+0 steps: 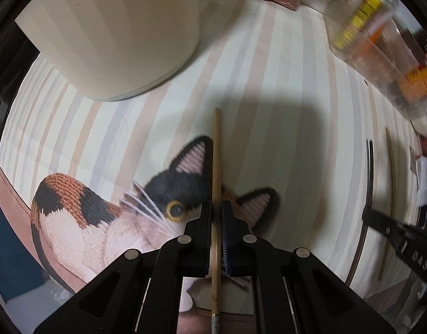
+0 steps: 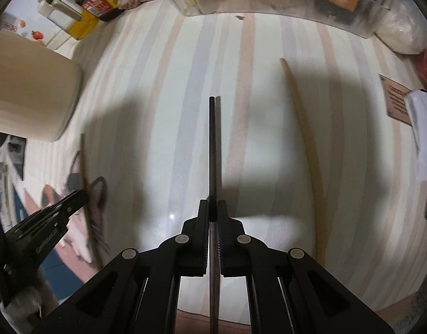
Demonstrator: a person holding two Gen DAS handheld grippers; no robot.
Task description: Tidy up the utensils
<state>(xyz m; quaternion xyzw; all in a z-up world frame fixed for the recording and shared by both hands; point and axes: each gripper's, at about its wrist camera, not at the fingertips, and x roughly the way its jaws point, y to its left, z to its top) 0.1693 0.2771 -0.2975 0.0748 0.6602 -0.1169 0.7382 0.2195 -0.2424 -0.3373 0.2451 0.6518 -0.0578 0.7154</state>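
We have our left gripper [image 1: 216, 208] clamped on 1 wooden chopstick [image 1: 216, 167], held above the mat [image 1: 269, 69], and our right gripper [image 2: 212, 208] clamped on 1 dark chopstick [image 2: 212, 144]. A 3rd, pale chopstick [image 2: 305, 139] lies on the mat to the right. They look light, stiff and slim, likely to pivot; grip near mid-length. The cream holder [image 1: 116, 33] stands far left.
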